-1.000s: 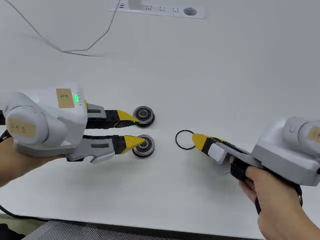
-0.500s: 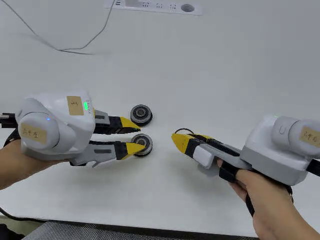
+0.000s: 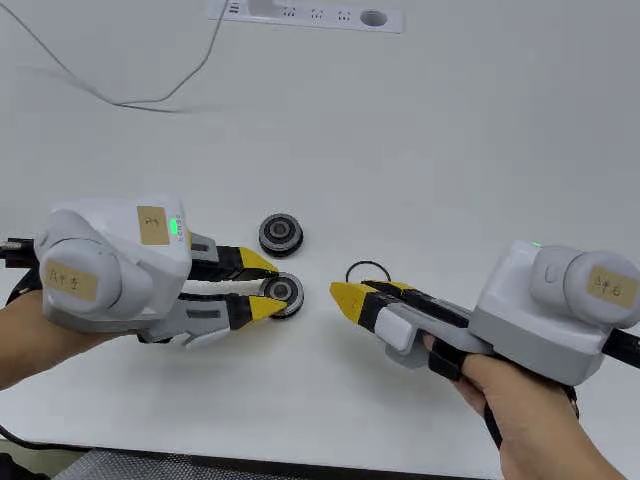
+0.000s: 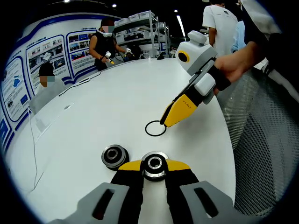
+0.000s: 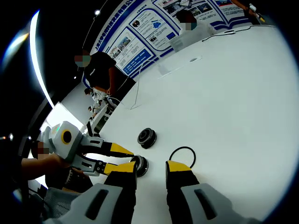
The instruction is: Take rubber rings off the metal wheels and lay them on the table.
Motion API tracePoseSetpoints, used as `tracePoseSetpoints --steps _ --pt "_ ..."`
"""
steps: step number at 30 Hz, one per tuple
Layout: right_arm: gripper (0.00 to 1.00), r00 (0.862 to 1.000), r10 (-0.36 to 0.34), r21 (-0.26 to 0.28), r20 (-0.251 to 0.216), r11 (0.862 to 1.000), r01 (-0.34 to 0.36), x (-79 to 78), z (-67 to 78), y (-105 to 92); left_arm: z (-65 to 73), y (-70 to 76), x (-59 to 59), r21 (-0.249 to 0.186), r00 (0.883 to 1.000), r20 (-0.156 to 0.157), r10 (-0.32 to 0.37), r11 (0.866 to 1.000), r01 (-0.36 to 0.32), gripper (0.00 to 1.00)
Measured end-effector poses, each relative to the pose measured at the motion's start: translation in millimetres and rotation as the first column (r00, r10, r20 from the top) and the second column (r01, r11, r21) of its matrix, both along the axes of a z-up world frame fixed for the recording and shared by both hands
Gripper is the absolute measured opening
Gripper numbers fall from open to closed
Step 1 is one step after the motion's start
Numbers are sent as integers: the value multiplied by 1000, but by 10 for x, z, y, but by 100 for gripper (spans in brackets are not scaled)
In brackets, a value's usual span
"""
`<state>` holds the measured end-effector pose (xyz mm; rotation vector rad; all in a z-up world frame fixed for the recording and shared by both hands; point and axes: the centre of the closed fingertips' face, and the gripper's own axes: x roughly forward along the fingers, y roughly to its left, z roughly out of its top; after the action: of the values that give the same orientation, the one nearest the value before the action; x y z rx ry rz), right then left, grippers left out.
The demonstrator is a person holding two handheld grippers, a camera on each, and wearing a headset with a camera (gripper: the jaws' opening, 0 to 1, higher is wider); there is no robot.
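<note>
In the head view, the left gripper (image 3: 268,286) reaches in from the left. Its two yellow-tipped jaws are closed on the near wheel (image 3: 281,291), one on either side. The far wheel (image 3: 281,233) lies flat just beyond it, apart from the jaws. A loose rubber ring (image 3: 368,272) rests on the white table (image 3: 450,150) to the right of the near wheel. The right gripper (image 3: 350,296) points its tips at the gap between wheel and ring. The table's front edge runs close below both hands. Beyond the wheels the surface is bare back to a power strip (image 3: 310,14) and a thin cable (image 3: 130,100).

In the left gripper view, the near wheel (image 4: 154,164) sits clamped between the jaw tips. The far wheel (image 4: 115,156) is just to its left, and the ring (image 4: 155,128) lies ahead. The right gripper's yellow tip (image 4: 177,111) hangs over the ring's right side. The table edge curves away on the right.

In the right gripper view, the jaws stand a little apart with nothing between them. The ring (image 5: 182,155) lies just beyond the right jaw, and the clamped wheel (image 5: 140,164) just beyond the left one. Broad bare table stretches ahead.
</note>
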<state>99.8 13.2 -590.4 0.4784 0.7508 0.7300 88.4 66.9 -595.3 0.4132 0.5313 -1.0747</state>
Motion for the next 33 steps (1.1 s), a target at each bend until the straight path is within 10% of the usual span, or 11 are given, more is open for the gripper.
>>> tracePoseSetpoints --steps 33 --pt "27 999 42 67 -30 997 -40 -79 44 189 -39 4 -12 -7 1000 -6 -11 1000 11 14"
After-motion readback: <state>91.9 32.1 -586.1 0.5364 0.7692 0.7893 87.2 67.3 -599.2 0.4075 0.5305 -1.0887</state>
